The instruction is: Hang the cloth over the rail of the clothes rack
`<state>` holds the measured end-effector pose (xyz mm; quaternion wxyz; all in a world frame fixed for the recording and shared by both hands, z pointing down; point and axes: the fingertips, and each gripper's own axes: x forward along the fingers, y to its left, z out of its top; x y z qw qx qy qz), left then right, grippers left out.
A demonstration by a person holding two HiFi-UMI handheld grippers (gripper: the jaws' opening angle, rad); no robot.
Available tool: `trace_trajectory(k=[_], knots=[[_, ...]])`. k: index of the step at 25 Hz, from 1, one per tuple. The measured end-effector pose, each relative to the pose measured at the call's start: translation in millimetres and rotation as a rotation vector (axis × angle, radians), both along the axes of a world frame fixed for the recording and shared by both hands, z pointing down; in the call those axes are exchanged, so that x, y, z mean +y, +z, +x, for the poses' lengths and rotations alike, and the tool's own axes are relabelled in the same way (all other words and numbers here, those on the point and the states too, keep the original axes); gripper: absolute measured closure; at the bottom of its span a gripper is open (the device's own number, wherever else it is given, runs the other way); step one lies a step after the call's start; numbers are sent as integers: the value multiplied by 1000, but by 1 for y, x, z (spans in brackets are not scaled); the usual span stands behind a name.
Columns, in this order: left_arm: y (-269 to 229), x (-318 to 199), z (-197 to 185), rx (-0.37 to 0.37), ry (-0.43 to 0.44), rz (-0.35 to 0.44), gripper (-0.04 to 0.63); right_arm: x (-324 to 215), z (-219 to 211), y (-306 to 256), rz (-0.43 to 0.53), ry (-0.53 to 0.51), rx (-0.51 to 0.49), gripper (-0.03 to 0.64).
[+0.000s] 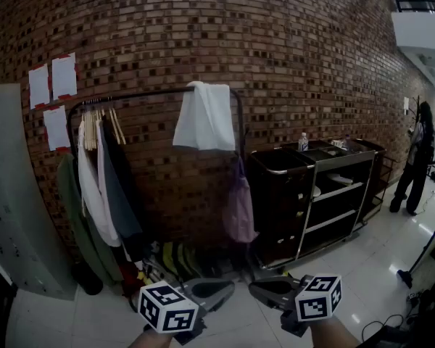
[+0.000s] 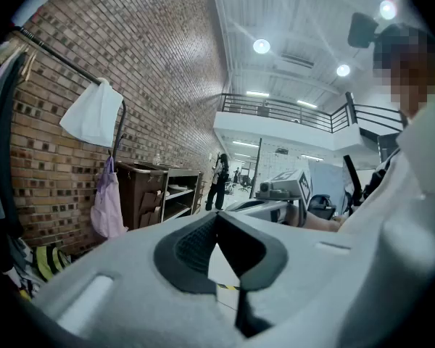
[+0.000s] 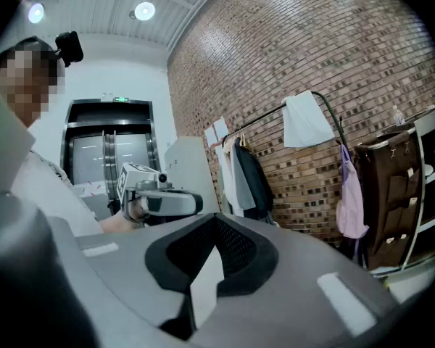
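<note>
Hanging step judged complete: the white cloth [image 1: 203, 118] is draped over the rail [image 1: 145, 94], towards its right end. The left gripper [image 1: 225, 289] and right gripper [image 1: 258, 289] are held low, well apart from it, fingers closed on nothing. Next move: none beyond standing clear.

The head view faces the brick wall [image 1: 312, 64] from well back, with the clothes rack [image 1: 145, 95] at 12 o'clock. The left gripper view looks rightward along the wall, rack at 10 o'clock. The right gripper view looks leftward, rack at 2 o'clock. All three share the hung cloth [image 1: 203, 118].
</note>
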<state>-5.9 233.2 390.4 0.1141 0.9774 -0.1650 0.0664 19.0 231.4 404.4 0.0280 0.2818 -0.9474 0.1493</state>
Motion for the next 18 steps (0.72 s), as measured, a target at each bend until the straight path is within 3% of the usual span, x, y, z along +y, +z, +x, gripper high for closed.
trace_trajectory(k=[6,10,18], knots=[[28,-31,-2,-6,-18,-68,594,-27,7,26,-36,30,35,618],[30,-68,1,0,4,-74,594,-66,8,31,-52,43,33,618],[56,-202,-1,3,3,-118,594,-191,12,56,-93,68,31,618]])
